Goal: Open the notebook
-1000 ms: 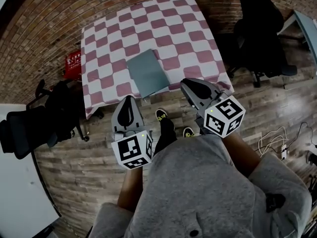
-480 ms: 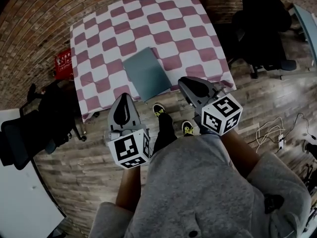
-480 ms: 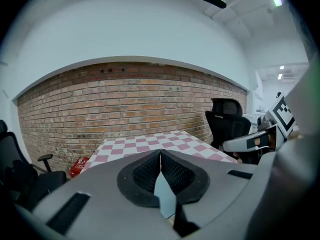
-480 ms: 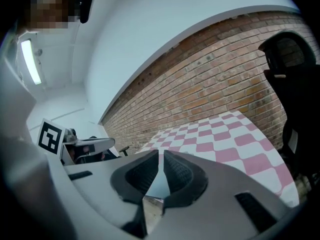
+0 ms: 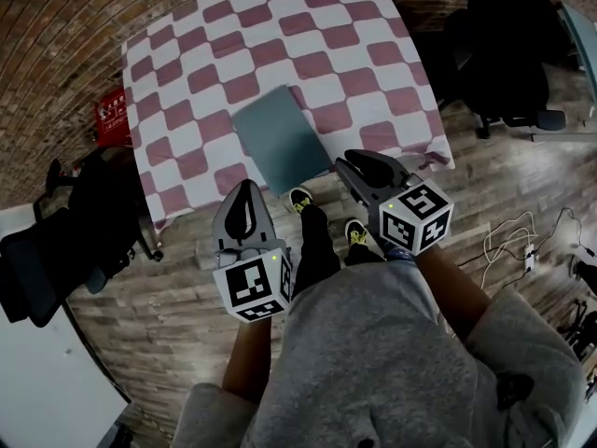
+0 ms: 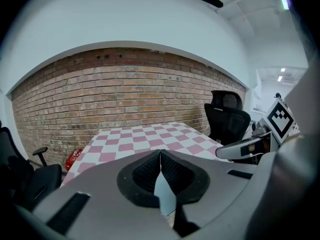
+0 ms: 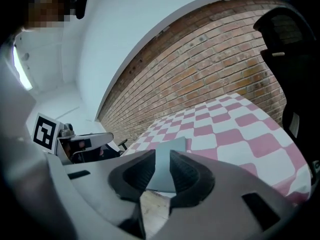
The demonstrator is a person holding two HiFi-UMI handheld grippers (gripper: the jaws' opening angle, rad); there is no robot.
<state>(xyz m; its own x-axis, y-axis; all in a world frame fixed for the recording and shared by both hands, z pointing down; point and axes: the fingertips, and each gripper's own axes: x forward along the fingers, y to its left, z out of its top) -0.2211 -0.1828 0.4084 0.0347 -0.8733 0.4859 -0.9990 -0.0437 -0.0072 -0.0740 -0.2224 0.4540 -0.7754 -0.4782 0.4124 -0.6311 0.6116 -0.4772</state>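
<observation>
The notebook lies shut on the pink-and-white checked tablecloth, just above the middle of the head view. It has a plain grey-blue cover and sits askew, with its lower end near the table's lower edge. Nothing rests on it.

Both grippers are held below the table in that view, over the wooden floor and apart from the notebook. The left gripper sits to the notebook's lower left. Its own view shows the two jaws meeting at their tips with nothing caught between them, so it is closed and empty. The right gripper is to the lower right, with its tip close to the notebook's lower right corner in the head view. Its jaws have just been opening and now stand a little apart. The gap holds nothing, and the notebook shows through it, lying further off on the cloth.

A black office chair stands at the upper right, another at the left edge, and a brick wall runs behind the table.
</observation>
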